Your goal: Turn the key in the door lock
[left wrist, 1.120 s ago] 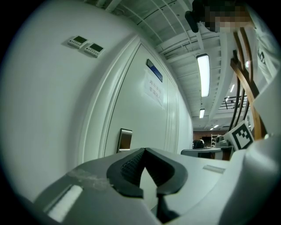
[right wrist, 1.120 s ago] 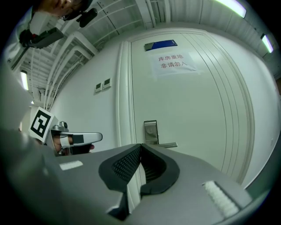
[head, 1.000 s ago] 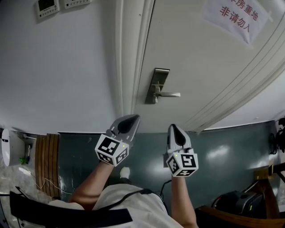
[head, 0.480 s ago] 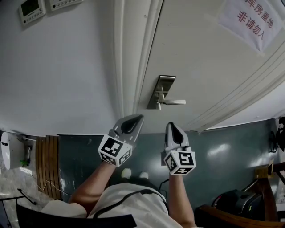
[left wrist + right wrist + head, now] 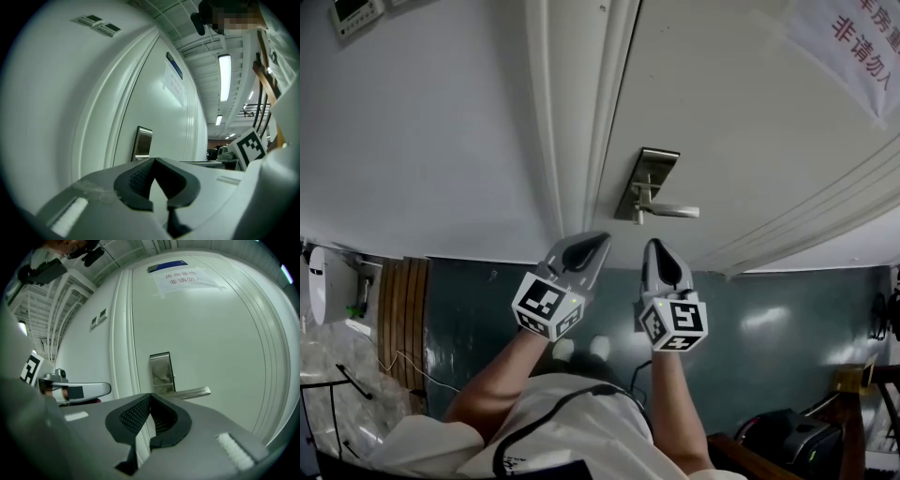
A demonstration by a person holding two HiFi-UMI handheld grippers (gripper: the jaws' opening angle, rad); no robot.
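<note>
left gripper (image 5: 598, 240): we hold it below the lock plate (image 5: 649, 178) and a little to its left in the head view, pointing level toward the door frame (image 5: 572, 122) and clear of it.
left fingers (image 5: 137, 176): closed tip to tip, with only a small wedge of gap behind the tips and nothing in it.
right gripper (image 5: 654, 244): just right of the left gripper and straight below the lock plate, also level and short of the door (image 5: 741, 122).
right fingers (image 5: 133, 416): together and empty.
lock plate: a tall metal plate at the door's left edge, just beside the frame. In the right gripper view it stands directly above our fingertips, apart from them.
handle (image 5: 677, 211): a lever that runs level from the lower part of the lock plate toward the right. Neither gripper touches it.
key: we cannot make one out. In the head view a small part juts out at the foot of the lock plate, under the handle, but it is too small to tell. In the right gripper view that foot is hidden behind our fingers.
notice (image 5: 853, 42): a white sheet with red print, high on the door, up and to the right of the lock plate.
wall panels (image 5: 352, 13): far up and left of the lock plate, past the frame.
</note>
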